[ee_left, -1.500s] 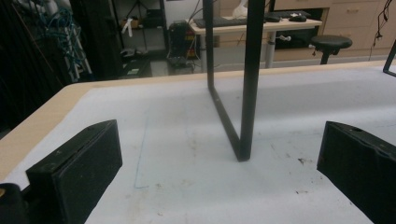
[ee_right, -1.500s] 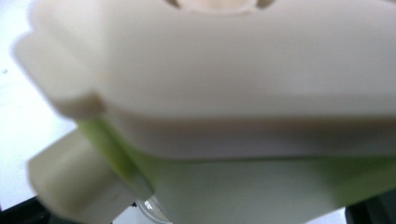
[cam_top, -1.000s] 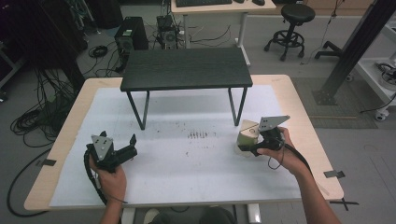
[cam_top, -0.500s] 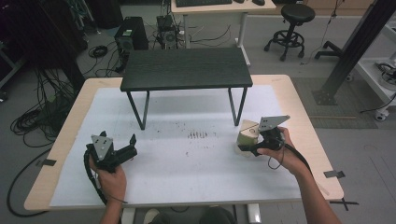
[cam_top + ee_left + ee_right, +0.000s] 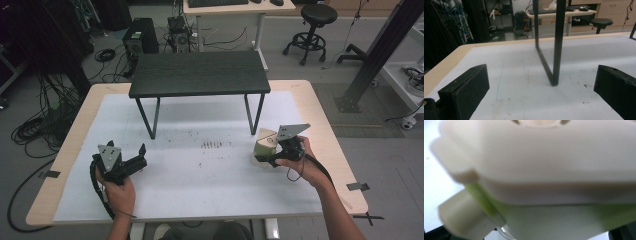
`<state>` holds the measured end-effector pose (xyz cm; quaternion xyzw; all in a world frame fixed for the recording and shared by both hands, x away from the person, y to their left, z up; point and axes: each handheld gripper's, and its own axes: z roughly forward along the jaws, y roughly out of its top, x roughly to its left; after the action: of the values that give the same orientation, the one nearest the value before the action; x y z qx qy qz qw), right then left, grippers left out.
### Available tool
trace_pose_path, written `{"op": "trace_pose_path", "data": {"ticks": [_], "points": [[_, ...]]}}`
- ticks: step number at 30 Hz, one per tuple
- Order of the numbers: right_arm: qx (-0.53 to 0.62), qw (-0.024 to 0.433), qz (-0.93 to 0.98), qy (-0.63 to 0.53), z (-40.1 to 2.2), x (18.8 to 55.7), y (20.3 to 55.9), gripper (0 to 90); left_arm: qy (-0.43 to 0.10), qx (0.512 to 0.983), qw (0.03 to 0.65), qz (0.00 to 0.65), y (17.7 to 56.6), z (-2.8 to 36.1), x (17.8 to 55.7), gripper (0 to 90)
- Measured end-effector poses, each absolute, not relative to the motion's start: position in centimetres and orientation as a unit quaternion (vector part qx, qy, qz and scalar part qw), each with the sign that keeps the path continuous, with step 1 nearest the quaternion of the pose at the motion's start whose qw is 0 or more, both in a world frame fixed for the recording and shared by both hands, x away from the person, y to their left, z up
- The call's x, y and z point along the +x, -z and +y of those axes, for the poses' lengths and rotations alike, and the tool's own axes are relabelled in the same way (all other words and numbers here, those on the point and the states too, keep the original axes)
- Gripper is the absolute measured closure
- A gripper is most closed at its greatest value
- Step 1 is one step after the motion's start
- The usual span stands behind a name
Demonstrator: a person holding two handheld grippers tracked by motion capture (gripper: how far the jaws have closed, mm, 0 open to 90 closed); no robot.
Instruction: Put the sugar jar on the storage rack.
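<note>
While my right hand rests on the white counter, the fingers of my right gripper are clamped on a cream-coloured container that stands on the counter at my right side, just in front of the right legs of the small black table. From the high view the container looks boxy, with a pale top that has a round opening in it. In the right gripper view the same container sits very close and blurred: a cream lid with a stepped edge above, a light green body below it, and a small cream tab sticking out at the lower left. My left gripper lies low over the counter at my left side, well apart from the container, held in my left hand. Its fingers stand wide apart with nothing between them, and in the left gripper view they frame one thin black leg of the small table, which stands on the white surface ahead. Faint dark specks mark the counter between my two grippers. A black stool stands on the floor beyond the counter.
</note>
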<state>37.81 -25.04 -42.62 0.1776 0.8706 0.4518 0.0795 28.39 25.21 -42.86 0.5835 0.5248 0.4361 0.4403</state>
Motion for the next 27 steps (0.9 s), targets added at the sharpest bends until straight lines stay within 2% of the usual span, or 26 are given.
{"op": "trace_pose_path", "data": {"ticks": [27], "points": [[0.177,0.081,0.873,-0.448,-24.97,37.82,42.50,29.8,-0.436,0.586,0.437,0.526,42.89,25.19,28.44,0.2]]}}
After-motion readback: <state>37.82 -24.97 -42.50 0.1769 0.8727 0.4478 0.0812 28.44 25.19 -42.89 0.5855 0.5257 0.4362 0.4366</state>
